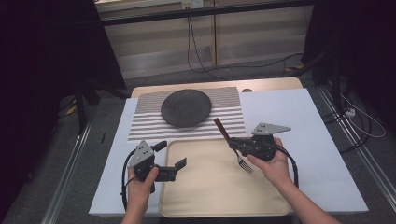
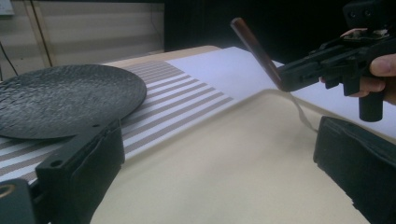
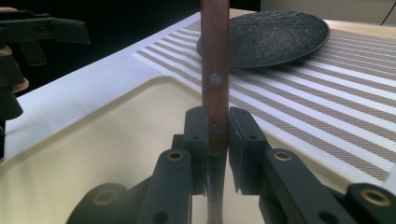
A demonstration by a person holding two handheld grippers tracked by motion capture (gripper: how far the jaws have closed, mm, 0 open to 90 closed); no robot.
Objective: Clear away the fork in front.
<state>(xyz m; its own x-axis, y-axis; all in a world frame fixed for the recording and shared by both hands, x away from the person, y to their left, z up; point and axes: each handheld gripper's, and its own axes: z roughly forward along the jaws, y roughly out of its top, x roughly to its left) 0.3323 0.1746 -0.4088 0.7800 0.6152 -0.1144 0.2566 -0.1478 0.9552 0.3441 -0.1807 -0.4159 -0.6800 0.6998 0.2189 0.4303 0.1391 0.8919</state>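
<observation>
My right gripper (image 1: 232, 142) (image 3: 217, 128) is shut on a fork (image 1: 223, 129), clamping the lower part of its brown wooden handle (image 3: 215, 60) (image 2: 254, 46). The handle points up toward the plate, and the metal tines (image 1: 243, 164) hang down over the cream tray (image 1: 219, 191). A dark round plate (image 1: 186, 108) (image 2: 65, 98) (image 3: 275, 32) rests on the striped placemat (image 1: 144, 123). My left gripper (image 1: 170, 155) (image 2: 222, 140) is open over the tray's left part with nothing between its jaws. The right gripper (image 2: 303, 74) and its fork are ahead of it.
A white sheet (image 1: 299, 126) covers the table under the placemat and tray (image 2: 210, 172) (image 3: 93, 154). The left gripper (image 3: 37, 28) is at the far left of the right gripper view. Cables (image 1: 201, 56) lie on the floor beyond the table.
</observation>
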